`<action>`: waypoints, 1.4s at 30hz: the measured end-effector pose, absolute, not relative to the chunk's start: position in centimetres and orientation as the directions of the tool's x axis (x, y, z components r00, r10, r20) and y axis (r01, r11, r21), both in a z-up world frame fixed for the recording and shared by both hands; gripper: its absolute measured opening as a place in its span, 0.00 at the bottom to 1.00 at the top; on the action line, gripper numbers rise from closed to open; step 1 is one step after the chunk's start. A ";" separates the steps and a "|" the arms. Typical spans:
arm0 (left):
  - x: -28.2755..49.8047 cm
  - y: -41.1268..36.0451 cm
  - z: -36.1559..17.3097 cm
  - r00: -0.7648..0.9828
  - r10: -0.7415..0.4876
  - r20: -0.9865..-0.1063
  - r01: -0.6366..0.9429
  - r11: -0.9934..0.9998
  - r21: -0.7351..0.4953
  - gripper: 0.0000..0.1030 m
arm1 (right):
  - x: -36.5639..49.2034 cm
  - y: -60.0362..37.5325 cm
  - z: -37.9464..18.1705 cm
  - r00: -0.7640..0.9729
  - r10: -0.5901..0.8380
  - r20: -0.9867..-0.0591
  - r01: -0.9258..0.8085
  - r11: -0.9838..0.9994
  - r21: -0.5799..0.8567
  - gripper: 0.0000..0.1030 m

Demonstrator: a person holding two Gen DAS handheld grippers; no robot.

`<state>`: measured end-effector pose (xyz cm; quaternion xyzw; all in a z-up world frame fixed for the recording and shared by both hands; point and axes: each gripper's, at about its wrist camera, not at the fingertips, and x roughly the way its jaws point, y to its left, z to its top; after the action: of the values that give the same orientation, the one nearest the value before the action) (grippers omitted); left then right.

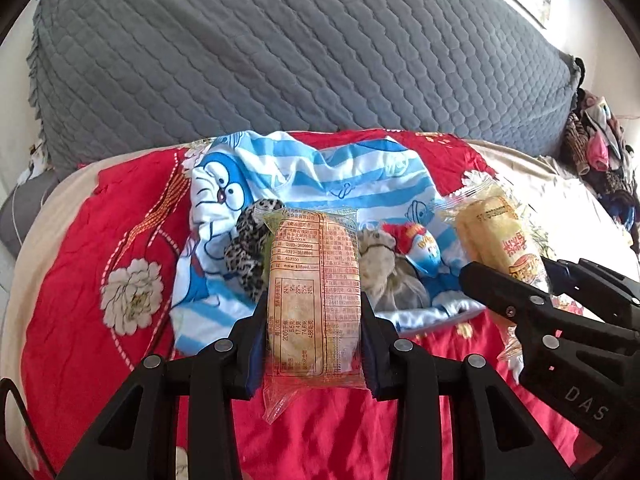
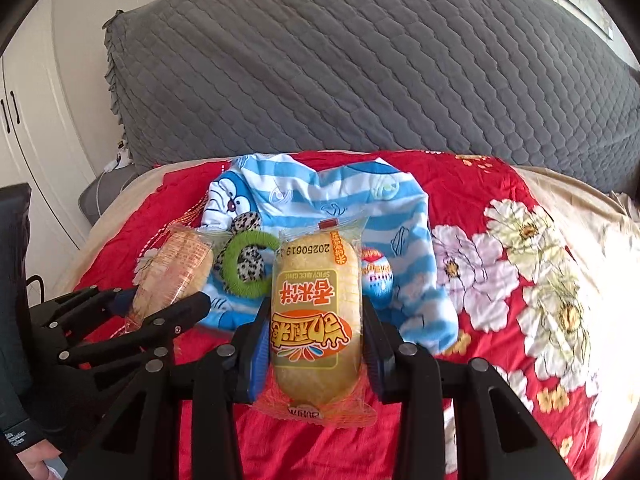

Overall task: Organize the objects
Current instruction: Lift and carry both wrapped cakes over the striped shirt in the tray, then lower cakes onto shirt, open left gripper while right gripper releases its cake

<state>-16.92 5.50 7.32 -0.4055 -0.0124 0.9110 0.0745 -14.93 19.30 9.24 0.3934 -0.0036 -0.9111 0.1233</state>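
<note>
1. The left tool (image 1: 314,336) is clamped on a clear-wrapped orange rice-cake packet (image 1: 314,300) with its printed back showing, held above the red floral bedspread (image 1: 80,248).
2. The right tool (image 2: 316,344) grips a yellow-labelled rice-cake packet (image 2: 316,320) in the same way, just right of the first.
3. On the far side of both packets lies a blue-and-white striped cartoon cloth (image 2: 320,196) spread on the bed.
4. Resting on that cloth are a green ring with leopard-print fabric (image 2: 248,266), a small blue-and-red snack pouch (image 2: 378,276) and a beige crumpled cloth bundle (image 1: 384,264).
5. Judged from this, both snacks are picked up but not yet placed; the sorting appears only partly done.
</note>
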 end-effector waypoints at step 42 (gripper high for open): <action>-26.7 5.0 -0.2 -0.606 0.048 -0.794 -0.031 -0.999 -0.037 0.40 | -24.3 18.0 1.1 -0.616 -0.200 -0.762 0.219 -0.973 0.078 0.40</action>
<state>-26.74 4.98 -0.22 -0.4431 -0.0096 0.8962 0.0222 -24.32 18.00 1.07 0.4224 0.0111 -0.8988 0.1164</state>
